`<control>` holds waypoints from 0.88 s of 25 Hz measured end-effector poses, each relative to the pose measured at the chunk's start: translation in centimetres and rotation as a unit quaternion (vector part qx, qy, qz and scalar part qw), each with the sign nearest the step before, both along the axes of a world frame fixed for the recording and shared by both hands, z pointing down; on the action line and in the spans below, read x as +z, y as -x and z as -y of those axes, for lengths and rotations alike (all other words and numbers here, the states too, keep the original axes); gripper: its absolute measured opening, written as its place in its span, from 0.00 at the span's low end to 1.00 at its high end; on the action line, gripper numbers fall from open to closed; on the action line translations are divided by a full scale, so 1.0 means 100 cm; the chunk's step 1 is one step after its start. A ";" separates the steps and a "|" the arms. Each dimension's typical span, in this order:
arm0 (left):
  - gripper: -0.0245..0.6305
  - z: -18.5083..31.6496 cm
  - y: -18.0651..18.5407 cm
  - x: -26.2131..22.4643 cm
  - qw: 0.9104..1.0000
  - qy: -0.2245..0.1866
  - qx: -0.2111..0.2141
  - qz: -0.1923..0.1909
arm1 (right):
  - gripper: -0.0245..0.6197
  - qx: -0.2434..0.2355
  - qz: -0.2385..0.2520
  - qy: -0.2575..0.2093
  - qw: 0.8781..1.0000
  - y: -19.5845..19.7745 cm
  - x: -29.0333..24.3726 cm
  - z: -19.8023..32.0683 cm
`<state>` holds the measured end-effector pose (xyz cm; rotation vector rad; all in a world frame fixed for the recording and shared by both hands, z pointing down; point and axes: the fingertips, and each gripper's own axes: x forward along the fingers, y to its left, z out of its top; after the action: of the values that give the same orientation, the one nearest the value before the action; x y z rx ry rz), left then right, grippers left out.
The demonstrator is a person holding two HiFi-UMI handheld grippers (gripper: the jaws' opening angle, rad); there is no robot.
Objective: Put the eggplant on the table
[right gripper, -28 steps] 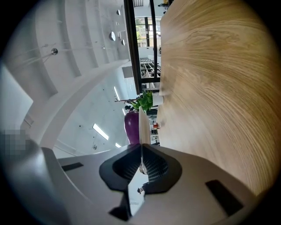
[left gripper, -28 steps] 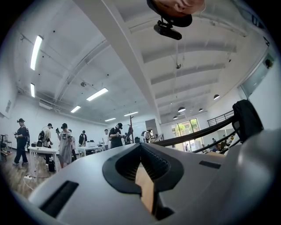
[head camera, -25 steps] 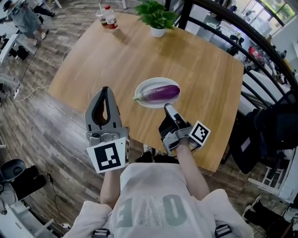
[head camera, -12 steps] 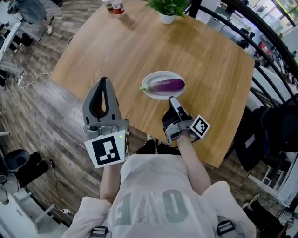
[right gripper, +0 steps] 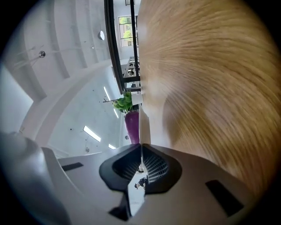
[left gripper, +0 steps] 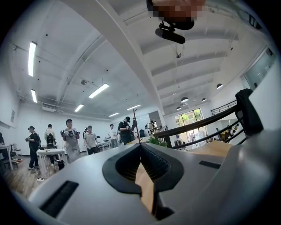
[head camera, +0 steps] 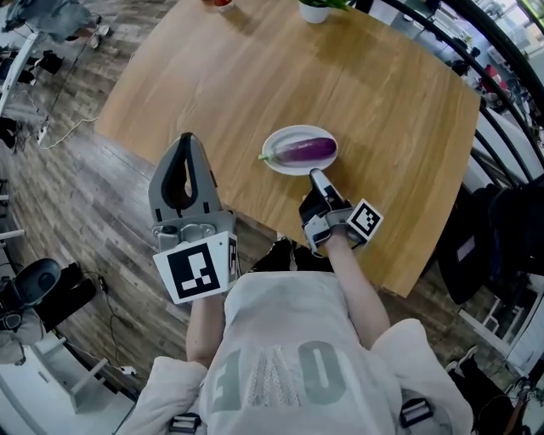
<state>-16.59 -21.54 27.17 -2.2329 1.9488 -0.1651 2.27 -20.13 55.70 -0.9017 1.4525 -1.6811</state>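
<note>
A purple eggplant (head camera: 304,150) with a green stem lies on a white oval plate (head camera: 274,161) on the wooden table (head camera: 238,76). My right gripper (head camera: 316,177) is shut, low over the table, its tip just short of the plate's near rim. Its own view is rolled sideways: the eggplant (right gripper: 131,126) and the plate's edge (right gripper: 144,125) stand right ahead of the shut right gripper (right gripper: 141,147). My left gripper (head camera: 189,141) is shut and empty, held off the table's near left edge over the floor. The left gripper (left gripper: 139,146) points up at the ceiling in its own view.
A potted plant (head camera: 314,8) and a bottle (head camera: 217,3) stand at the table's far edge. A black railing (head camera: 501,93) runs along the right, with a dark chair (head camera: 510,229) below it. People stand in the distance (left gripper: 70,140).
The head view has shifted, so the table and plate sit higher in the frame. The right gripper stays close to the plate's near rim; the left gripper has risen slightly.
</note>
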 end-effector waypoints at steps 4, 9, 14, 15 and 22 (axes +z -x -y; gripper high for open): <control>0.05 0.002 -0.003 0.004 1.000 0.004 0.000 0.000 | 0.08 -0.003 -0.003 0.017 1.000 0.001 0.010 -0.003; 0.05 0.002 -0.005 0.007 1.000 0.009 0.003 0.003 | 0.08 0.002 0.004 0.028 1.000 0.000 0.016 -0.005; 0.05 0.006 -0.007 0.008 1.000 0.012 0.004 0.005 | 0.08 0.003 0.013 0.038 0.999 0.001 0.019 -0.006; 0.05 0.006 -0.009 0.008 1.000 0.011 0.006 0.005 | 0.08 0.002 0.014 0.040 0.999 0.002 0.020 -0.006; 0.05 0.006 -0.020 0.012 1.000 0.016 0.015 0.008 | 0.08 -0.001 0.014 0.055 0.998 0.003 0.024 -0.009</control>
<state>-14.55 -22.19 28.39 -2.2712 1.9173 -0.2117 2.02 -19.21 58.07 -0.9319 1.3530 -1.7819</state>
